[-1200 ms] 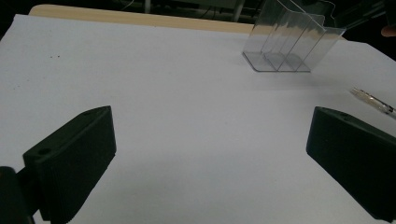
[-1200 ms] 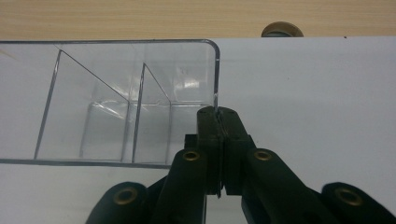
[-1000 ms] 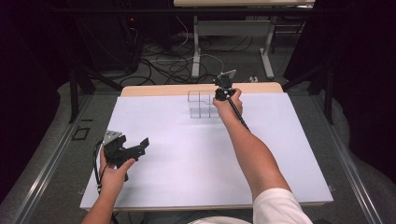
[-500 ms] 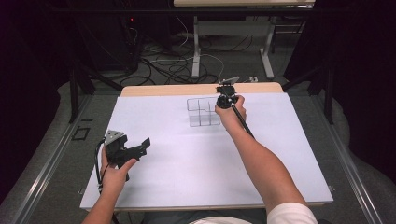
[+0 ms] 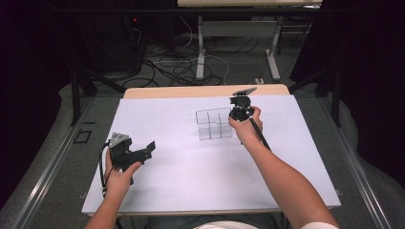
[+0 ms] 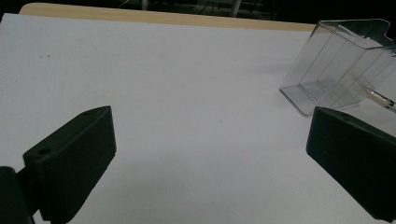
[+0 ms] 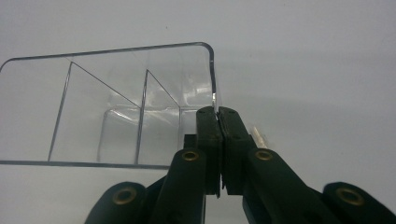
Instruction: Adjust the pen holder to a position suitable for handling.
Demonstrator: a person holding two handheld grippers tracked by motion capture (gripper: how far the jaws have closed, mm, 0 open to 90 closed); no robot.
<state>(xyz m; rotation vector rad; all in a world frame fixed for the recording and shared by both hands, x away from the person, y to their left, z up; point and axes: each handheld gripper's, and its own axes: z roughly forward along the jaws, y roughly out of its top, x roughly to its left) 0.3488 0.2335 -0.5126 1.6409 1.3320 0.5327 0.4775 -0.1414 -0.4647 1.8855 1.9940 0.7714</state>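
A clear plastic box (image 5: 214, 125) with several compartments stands on the white table top (image 5: 191, 181), right of centre toward the far side. My right gripper (image 5: 234, 117) is shut on the box's right wall. In the right gripper view the two jaws pinch the thin rim (image 7: 215, 100) at their tips (image 7: 218, 112), with the box (image 7: 116, 107) spreading to the left. My left gripper (image 5: 148, 149) is held low at the near left, open and with nothing in it. In the left gripper view its jaws (image 6: 210, 126) stand wide apart, and the box (image 6: 336, 65) is far off at the upper right.
A strip of bare wood (image 5: 191, 91) runs along the table's far edge. Beyond it, cables (image 5: 181, 67) lie on the floor between desk legs. A thin pale rod (image 7: 259, 136) lies on the table just right of the box.
My right gripper has dragged the clear box toward the near side and slightly right, keeping its hold on the wall. The left gripper has stayed put.
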